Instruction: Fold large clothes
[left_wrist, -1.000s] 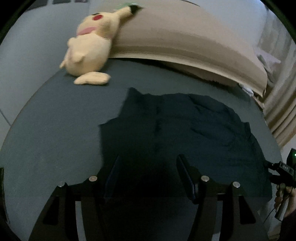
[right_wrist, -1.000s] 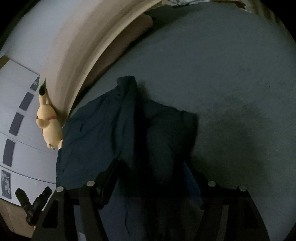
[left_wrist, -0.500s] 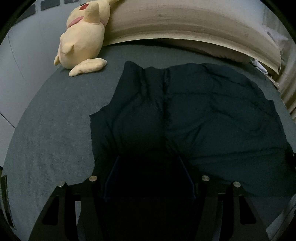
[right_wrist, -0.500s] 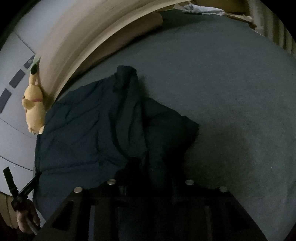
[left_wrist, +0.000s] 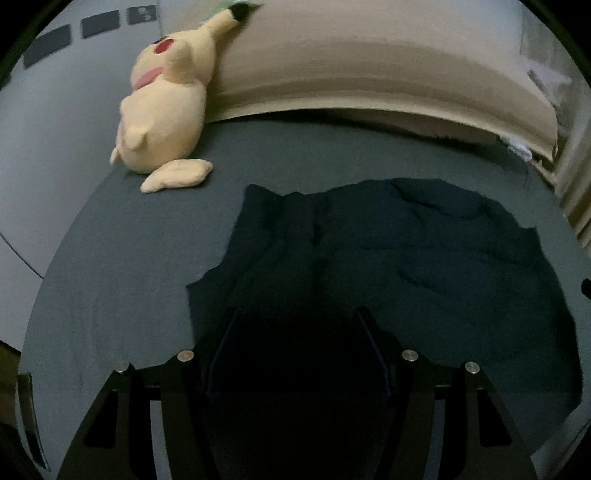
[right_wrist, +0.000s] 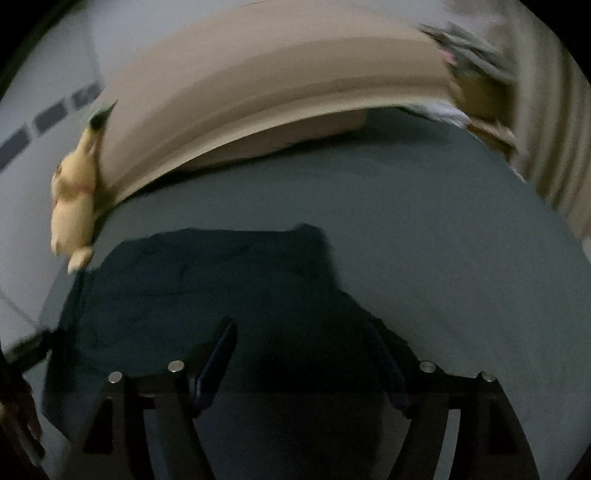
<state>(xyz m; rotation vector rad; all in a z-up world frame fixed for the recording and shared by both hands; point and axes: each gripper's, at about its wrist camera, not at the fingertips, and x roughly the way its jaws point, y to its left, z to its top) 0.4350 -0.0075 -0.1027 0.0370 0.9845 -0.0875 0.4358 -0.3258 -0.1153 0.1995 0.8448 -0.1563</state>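
Observation:
A large dark navy garment lies spread and wrinkled on the grey-blue bed sheet. It also shows in the right wrist view, reaching up to my fingers. My left gripper is open over the garment's near edge, nothing between its fingers. My right gripper is open over the garment's right part, also empty. The cloth under both grippers is in deep shadow.
A yellow plush toy lies at the bed's far left, against a long beige pillow; it also shows in the right wrist view. Curtains hang at the right. A grey wall stands to the left.
Both grippers pulled back from the garment and the views rose. The right gripper, shut on the cloth half a second ago, has opened and let it go.

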